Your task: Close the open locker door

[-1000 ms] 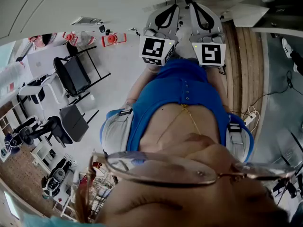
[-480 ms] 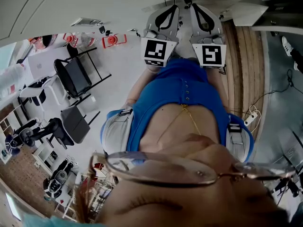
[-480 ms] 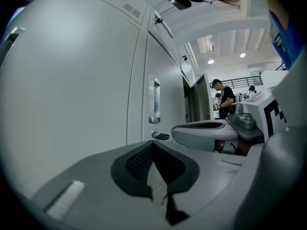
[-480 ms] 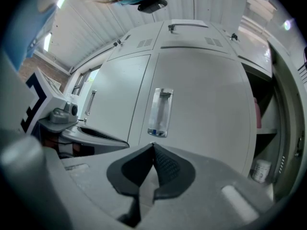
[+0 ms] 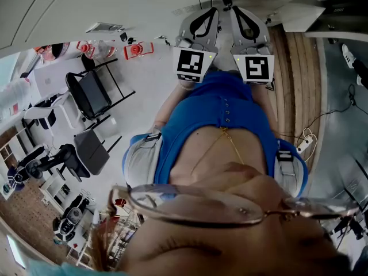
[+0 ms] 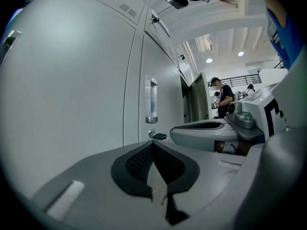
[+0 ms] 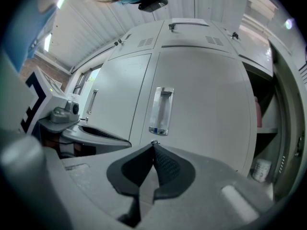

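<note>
Locker door (image 6: 197, 98), dark along its edge, stood swung out from the row of grey lockers (image 6: 72, 80) at about 2 o'clock in the left gripper view, beyond a shadowed gap and well apart from both claws. In the right gripper view the open compartment (image 7: 268, 99) showed at 3 o'clock, with a pink thing (image 7: 258, 113) above a shelf and a white container (image 7: 261, 169) below it. The right gripper (image 7: 153, 146) was clenched on nothing, its 2 pads pressed together. Its tip pointed at the neighbouring door (image 7: 201, 95), which looked shut, just under a small lock (image 7: 154, 142) and a recessed handle (image 7: 161, 110) at 12 o'clock. Whether the tip touched that panel could not be told. The left gripper (image 6: 153, 145) was likewise clenched and empty, aimed at the same grey front just beside its partner. In the head view the 2 claws sat side by side at 12 o'clock, marker cubes up, beyond the wearer's blue top (image 5: 221, 111). Black chairs (image 5: 92, 91) stood at 9 o'clock and a power strip (image 5: 303, 144) lay at 3 o'clock. A person (image 6: 223, 97) in dark clothes stood far off.
</note>
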`<state>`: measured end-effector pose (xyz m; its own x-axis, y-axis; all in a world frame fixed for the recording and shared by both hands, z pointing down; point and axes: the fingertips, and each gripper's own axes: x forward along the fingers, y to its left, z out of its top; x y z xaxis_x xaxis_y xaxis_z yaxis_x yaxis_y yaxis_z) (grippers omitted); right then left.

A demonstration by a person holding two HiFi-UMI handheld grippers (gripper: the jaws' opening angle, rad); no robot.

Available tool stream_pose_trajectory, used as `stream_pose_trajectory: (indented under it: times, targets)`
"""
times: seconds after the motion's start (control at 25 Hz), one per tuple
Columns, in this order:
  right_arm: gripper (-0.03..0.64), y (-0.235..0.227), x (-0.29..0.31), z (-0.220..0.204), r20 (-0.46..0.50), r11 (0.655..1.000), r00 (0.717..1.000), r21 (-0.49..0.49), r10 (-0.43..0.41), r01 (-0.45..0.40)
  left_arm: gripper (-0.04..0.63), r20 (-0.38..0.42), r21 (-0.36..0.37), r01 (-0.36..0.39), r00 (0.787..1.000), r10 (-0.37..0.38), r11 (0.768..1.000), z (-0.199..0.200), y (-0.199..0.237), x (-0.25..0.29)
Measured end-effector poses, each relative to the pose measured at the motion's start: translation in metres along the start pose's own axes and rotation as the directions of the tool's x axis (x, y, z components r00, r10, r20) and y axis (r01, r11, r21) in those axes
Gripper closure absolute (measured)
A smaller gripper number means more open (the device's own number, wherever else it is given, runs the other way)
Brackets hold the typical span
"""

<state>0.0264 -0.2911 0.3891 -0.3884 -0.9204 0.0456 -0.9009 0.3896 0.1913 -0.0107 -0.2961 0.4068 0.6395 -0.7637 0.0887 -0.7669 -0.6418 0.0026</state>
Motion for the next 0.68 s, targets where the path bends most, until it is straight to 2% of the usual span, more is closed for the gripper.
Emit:
stream_pose_trajectory:
  times: [0.68]
  targets:
    - [0.615, -0.0026, -0.0035, 0.0011, 0.012, 1.0, 1.0, 0.009, 0.003, -0.003, 0.597, -0.002, 0.008, 0.006, 1.0, -0.006, 1.0, 0.0004, -0.0069, 0.0019]
